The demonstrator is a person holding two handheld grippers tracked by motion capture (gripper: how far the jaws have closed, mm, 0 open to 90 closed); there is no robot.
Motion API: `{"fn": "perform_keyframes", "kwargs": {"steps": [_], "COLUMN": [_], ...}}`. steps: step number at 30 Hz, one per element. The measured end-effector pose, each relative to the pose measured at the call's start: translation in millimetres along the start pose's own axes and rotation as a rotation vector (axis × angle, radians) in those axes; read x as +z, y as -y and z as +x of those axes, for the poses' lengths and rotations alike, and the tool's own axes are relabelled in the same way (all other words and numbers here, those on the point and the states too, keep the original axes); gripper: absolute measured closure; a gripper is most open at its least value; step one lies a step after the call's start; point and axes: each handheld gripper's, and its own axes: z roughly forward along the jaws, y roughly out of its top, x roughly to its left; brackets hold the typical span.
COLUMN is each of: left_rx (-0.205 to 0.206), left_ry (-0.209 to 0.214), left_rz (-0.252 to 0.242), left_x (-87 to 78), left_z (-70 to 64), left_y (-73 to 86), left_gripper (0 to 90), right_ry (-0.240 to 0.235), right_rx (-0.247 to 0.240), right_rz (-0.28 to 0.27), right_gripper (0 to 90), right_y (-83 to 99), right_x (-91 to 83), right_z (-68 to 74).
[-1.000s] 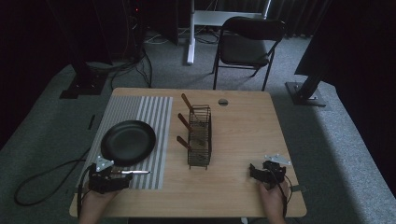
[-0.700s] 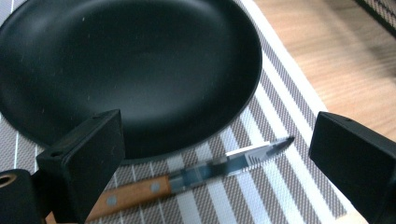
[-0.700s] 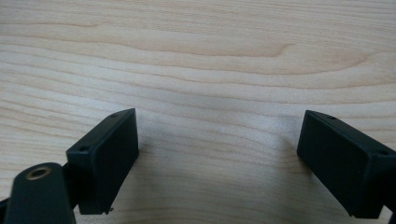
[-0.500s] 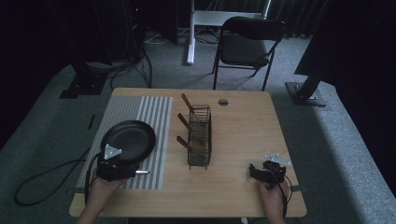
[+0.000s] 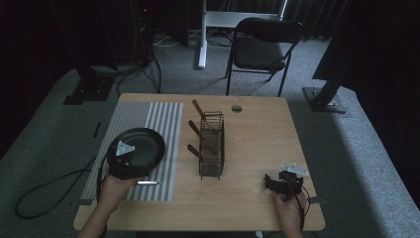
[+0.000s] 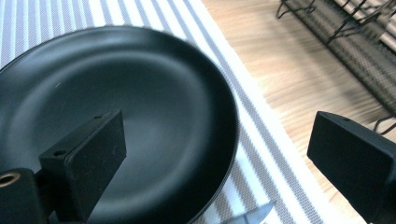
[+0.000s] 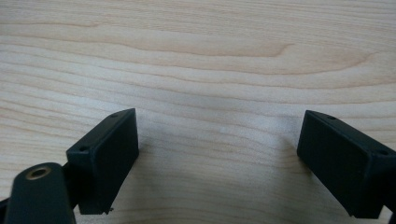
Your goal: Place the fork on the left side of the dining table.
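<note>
Black frying pan, lying on the striped mat in the left-centre of the high view; in the left gripper view the pan covers the left and centre of the frame, its rim curving down toward the lower middle. Left gripper, held over the pan's lower-left rim, jaws set wide apart with nothing between them; in its own view one jaw stands over the pan's bowl and the other over bare wood at the right edge. A metal blade tip shows at the bottom of that view, just beside the pan's rim; the high view shows it as a knife on the mat below the pan. Wire rack, centre of the high view, carries brown-handled utensils that lean left toward the pan; open mat lies between them. Right gripper, lower right, well apart from the pan, jaws spread over bare table. The table's right half is open wood.
</note>
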Motion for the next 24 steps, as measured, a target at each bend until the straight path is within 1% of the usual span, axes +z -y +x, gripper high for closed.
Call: {"fn": "perform_keyframes", "kwargs": {"steps": [3,5,7,8,9,12,14,16,18,20,23,24], "left_rx": [0.000,0.019,0.013,0.013,0.020,0.028,0.035,0.034,0.040,0.050,0.038,0.040], "left_ry": [0.020,0.025,0.042,0.042,0.041,0.042,0.033,0.038,0.043,0.039,0.051,0.050], "left_rz": [-0.005,-0.004,-0.005,-0.005,-0.011,-0.012,-0.017,-0.027,-0.027,-0.039,-0.058,-0.061], "left_x": [4.9,8.6,11.0,11.0,13.0,16.1,17.2,17.6,18.3,17.9,17.5,17.8], "left_z": [-1.7,-4.1,-5.2,-5.2,-6.9,-8.5,-9.0,-8.0,-7.7,-8.3,-8.4,-8.8], "left_y": [-7.1,-13.1,-17.6,-17.6,-23.3,-31.0,-36.9,-43.4,-50.1,-56.6,-66.0,-68.8], "left_gripper": [4.6,4.7,4.7,4.6,4.6,4.7,4.7,6.4,6.4,6.4,6.4,6.5], "right_ry": [0.000,0.000,0.000,0.000,0.000,0.000,0.000,0.000,0.000,0.000,0.000,0.000], "right_rx": [0.000,0.000,0.000,0.000,0.000,0.000,0.000,0.000,0.000,0.000,0.000,0.001], "right_rz": [0.000,0.000,0.000,0.000,0.000,0.000,0.000,0.000,0.000,0.000,0.000,0.000], "right_gripper": [12.3,12.3,12.3,12.3,12.3,12.3,12.3,12.3,12.3,12.3,12.3,12.3], "right_y": [0.0,0.0,0.0,0.0,0.0,0.0,0.0,0.0,0.0,0.0,0.0,0.0], "right_x": [0.0,0.0,0.0,0.0,0.0,0.0,0.0,0.0,0.0,0.0,0.0,0.0], "right_z": [0.0,0.0,0.0,0.0,0.0,0.0,0.0,0.0,0.0,0.0,0.0,0.1]}}
